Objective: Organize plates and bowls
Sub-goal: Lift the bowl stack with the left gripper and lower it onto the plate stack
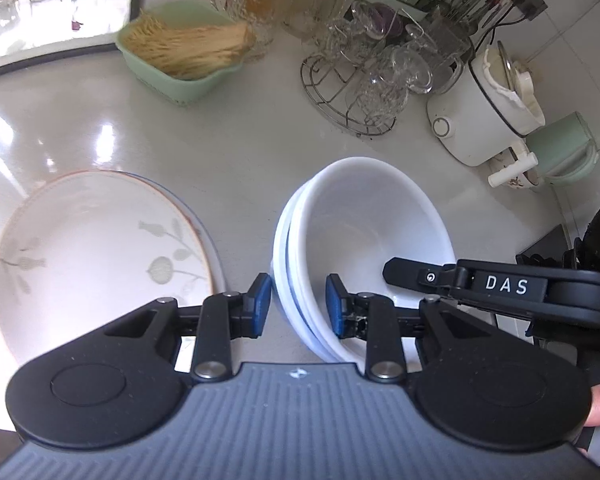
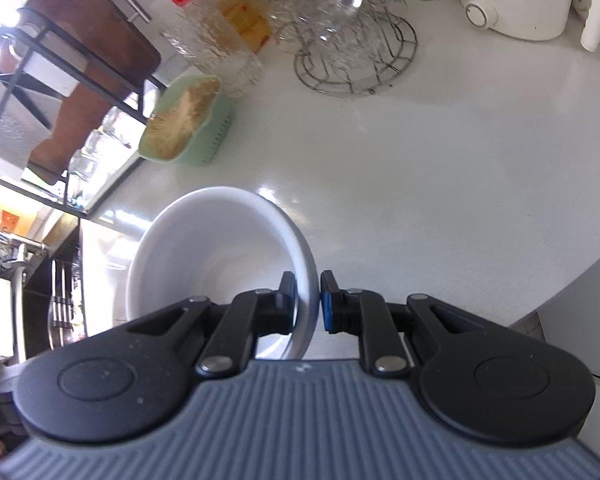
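Glossy white bench (image 1: 228,136) fills the left wrist view, crowded along its far edge with a green basket (image 1: 180,56) of pale sticks, a wire rack (image 1: 352,92) of clear glasses and a white cooker (image 1: 484,116). Nearer sits a stack of plates (image 1: 100,256) with a leaf pattern on the top one, and just beside it a stack of white bowls (image 1: 360,240). The left gripper (image 1: 298,304) has its fingers moderately apart — one outside the near rim of the bowls, one inside, neither pad clearly pressing. The right gripper (image 1: 500,284) reaches in from the right over the bowls.

From the right wrist view, the right gripper (image 2: 307,300) has its fingers narrowed on the rim of a white bowl (image 2: 220,256), one pad inside and one outside — the bowl tilts up on edge. Behind, the same basket (image 2: 188,124), wire rack (image 2: 356,64) and a red-lidded jar (image 2: 216,24) stand on the bench (image 2: 440,168).
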